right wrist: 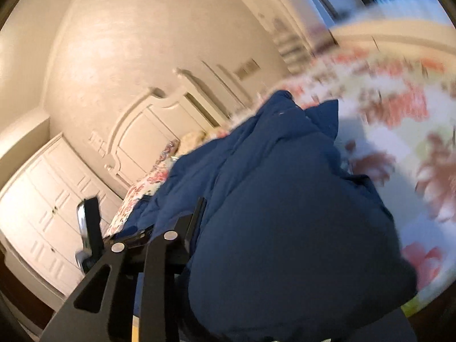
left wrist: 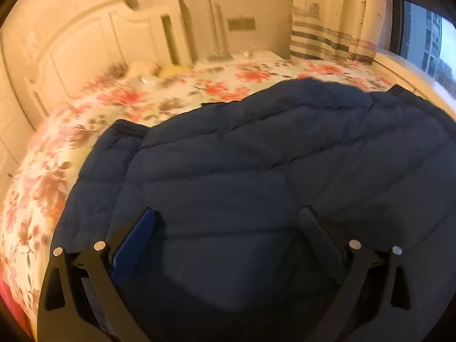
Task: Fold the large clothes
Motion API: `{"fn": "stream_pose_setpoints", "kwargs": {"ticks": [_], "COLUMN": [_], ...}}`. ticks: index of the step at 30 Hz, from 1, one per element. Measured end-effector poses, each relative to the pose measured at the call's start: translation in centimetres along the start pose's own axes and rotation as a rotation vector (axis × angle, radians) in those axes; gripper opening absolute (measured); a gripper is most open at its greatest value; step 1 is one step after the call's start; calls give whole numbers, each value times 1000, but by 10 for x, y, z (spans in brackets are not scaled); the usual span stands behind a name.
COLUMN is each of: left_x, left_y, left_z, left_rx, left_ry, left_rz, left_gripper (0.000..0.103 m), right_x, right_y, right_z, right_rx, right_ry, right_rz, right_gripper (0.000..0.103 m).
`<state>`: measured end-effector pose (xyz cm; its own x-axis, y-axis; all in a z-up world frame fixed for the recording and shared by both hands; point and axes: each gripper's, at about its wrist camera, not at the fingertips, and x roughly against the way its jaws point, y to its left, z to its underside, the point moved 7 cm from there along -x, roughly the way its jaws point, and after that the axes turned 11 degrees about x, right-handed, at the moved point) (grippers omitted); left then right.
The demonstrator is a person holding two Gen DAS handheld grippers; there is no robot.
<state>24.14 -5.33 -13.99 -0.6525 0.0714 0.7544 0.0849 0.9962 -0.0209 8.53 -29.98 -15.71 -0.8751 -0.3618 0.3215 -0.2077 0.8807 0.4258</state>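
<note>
A navy quilted puffer jacket [left wrist: 256, 156] lies spread on the floral bedsheet [left wrist: 159, 97], with a sleeve or side panel [left wrist: 105, 165] folded along its left edge. My left gripper [left wrist: 228, 222] hovers just above the near part of the jacket; it is open wide and its fingers [left wrist: 139, 233] clasp nothing. In the tilted, blurred right wrist view, a bunched mass of the jacket [right wrist: 285, 213] rises in front of the camera. My right gripper [right wrist: 228, 208] is shut on that fabric. Its left finger [right wrist: 198, 216] presses on the cloth, and the other finger is hidden behind it.
A cream carved headboard [left wrist: 85, 42] stands at the far end of the bed, with pale soft items [left wrist: 148, 68] beside it. A striped curtain [left wrist: 333, 28] and a window [left wrist: 427, 42] are at the right. White wardrobe doors [right wrist: 42, 199] line the left side.
</note>
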Motion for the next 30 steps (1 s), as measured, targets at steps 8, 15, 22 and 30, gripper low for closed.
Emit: {"fn": "stream_pose_setpoints", "kwargs": {"ticks": [8,15,22,30], "left_x": [-47,-59,52,112], "left_y": [-34,-30,-22,60], "left_z": [-87,-70,32,113], "left_rx": [-49,-31,-120,14], "left_ry": [80,115,-26,-30], "left_rz": [-134,-146,51,195], "left_gripper": [101,95,99,99], "right_x": [17,18,10,-24], "right_y": [42,62,95,226], "right_z": [-11,-23,-43,-45], "right_rx": [242,352,420,774], "right_ry": [-36,-29,-59,-84], "right_rz": [45,58,25,-54], "right_gripper": [45,45,45,46]}}
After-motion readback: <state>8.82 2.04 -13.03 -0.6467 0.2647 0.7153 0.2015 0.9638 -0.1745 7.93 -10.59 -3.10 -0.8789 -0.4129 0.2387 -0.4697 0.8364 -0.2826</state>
